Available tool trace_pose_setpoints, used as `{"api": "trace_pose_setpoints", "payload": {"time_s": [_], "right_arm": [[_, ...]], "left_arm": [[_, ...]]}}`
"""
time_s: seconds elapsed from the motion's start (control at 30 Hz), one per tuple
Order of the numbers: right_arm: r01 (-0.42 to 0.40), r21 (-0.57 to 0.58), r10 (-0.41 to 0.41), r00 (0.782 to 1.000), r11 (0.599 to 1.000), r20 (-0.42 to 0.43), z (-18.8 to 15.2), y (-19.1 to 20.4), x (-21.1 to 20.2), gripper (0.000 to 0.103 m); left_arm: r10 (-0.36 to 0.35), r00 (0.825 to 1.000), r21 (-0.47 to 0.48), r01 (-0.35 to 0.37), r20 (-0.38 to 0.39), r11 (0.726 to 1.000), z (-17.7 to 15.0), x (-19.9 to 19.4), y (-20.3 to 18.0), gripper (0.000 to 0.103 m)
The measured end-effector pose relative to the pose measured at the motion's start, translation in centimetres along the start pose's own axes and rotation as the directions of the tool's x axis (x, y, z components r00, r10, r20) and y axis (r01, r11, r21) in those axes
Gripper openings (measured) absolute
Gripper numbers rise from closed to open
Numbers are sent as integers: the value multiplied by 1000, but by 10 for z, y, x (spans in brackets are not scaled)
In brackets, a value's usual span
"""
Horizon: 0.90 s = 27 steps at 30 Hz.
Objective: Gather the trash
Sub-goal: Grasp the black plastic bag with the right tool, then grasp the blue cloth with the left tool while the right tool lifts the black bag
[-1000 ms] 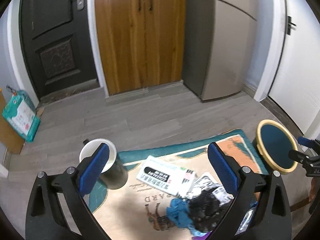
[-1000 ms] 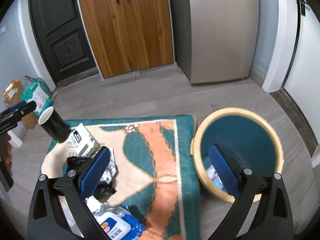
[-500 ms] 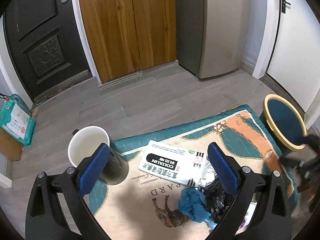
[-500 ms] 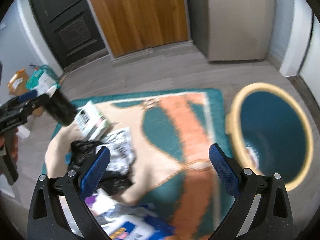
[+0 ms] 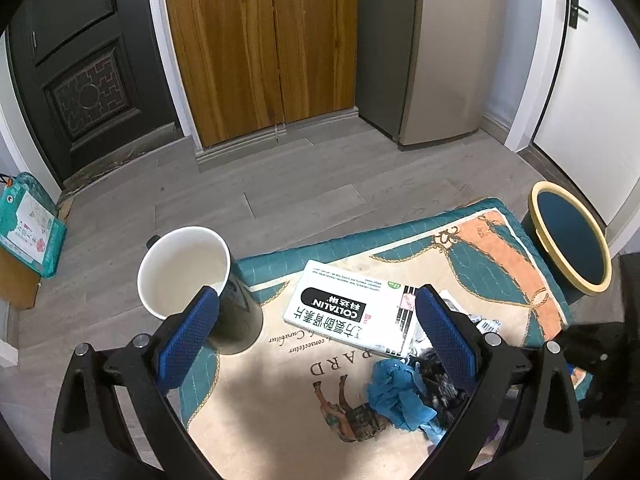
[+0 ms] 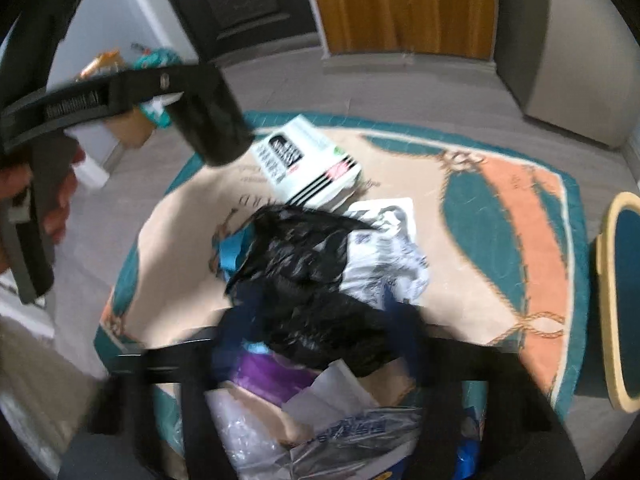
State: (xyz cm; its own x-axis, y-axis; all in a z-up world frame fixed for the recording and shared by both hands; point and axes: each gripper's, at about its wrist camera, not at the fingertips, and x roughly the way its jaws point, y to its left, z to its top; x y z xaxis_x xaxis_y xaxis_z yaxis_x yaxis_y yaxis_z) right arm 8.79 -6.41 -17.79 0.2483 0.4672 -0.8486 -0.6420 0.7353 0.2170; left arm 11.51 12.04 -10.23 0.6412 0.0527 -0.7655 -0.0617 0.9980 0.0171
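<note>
Lying near the rug's (image 5: 500,240) middle: black bag (image 6: 316,280), white box (image 5: 352,312), blue scrap (image 5: 396,396). Standing at its left edge: paper cup (image 5: 188,276). Bin (image 5: 570,236) sitting off the right edge. Left gripper (image 5: 316,332) gaping wide, gripping nothing. Right gripper (image 6: 316,336), blurred, just closing around the black bag; contact unclear.

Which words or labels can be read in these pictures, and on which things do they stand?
"COLTALIN": white box, seen upside down; its Chinese characters and fine print are too small.
"RARD": rug, the start of the word hidden; the script line above it is not readable.
Teal package: print too small.
</note>
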Motion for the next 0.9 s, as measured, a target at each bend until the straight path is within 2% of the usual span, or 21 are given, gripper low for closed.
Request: {"api": "trace_pose_setpoints", "payload": {"time_s": [0.07, 0.13, 0.27, 0.37, 0.53, 0.7, 0.9], "right_arm": [[-2, -2, 2, 1000, 1000, 19, 1, 0, -5, 31], [3, 15, -4, 999, 1000, 54, 5, -4, -15, 10], [3, 85, -14, 991, 996, 130, 15, -20, -39, 10], [36, 123, -57, 984, 992, 170, 22, -32, -55, 10], [44, 200, -84, 977, 979, 194, 28, -53, -73, 10], [50, 246, -102, 974, 968, 203, 30, -68, -80, 10], [63, 269, -123, 970, 961, 212, 30, -80, -87, 10]], "left_arm": [[-8, 1000, -4, 8, -2, 1000, 0, 0, 0, 97], [-13, 1000, 0, 13, -2, 1000, -1, -1, -2, 97], [-27, 999, 36, 28, -19, 999, -5, 1, -12, 97], [-39, 998, 87, 43, -52, 995, -11, 6, -25, 97], [-84, 989, 152, 103, -125, 983, -21, 15, -47, 96], [-55, 973, 221, 106, -224, 969, -36, 33, -66, 88], [-54, 953, 179, 112, -300, 978, -47, 50, -68, 80]]}}
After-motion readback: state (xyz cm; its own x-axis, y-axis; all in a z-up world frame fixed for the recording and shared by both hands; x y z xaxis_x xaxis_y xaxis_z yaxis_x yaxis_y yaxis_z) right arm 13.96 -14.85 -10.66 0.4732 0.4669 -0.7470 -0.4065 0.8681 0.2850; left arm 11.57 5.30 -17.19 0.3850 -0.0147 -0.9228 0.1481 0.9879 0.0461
